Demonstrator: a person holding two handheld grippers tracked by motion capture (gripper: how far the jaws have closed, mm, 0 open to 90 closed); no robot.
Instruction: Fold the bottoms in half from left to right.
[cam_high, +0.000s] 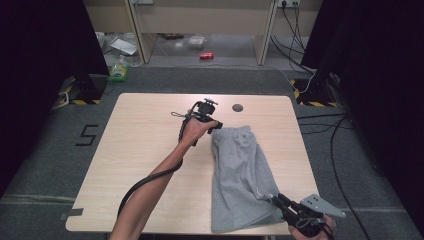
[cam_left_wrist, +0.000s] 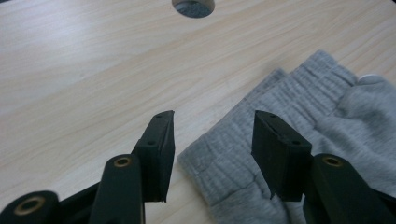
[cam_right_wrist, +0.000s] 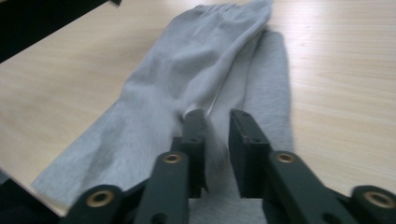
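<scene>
Grey fabric, one pair of folded shorts (cam_high: 243, 175), lies lengthwise on the one pale wooden table (cam_high: 145, 150) that I am working at. I hold two grippers, one in each hand. My left gripper (cam_high: 216, 125) sits at the far end of the shorts, at the ribbed waistband (cam_left_wrist: 261, 135). Its two black fingers (cam_left_wrist: 161, 149) stand well apart and press on nothing; the waistband's corner lies between and just beneath them, with bare wood beyond the left finger. My right gripper (cam_high: 277, 200) is at the near end, at the hem beside the table's front edge. Its two fingers (cam_right_wrist: 245, 144) stand a narrow gap apart, with grey cloth lying in that gap and under both tips; they do not pinch it. One round grey hole (cam_high: 237, 107) in the tabletop lies beyond the left fingers, well clear of the cloth.
</scene>
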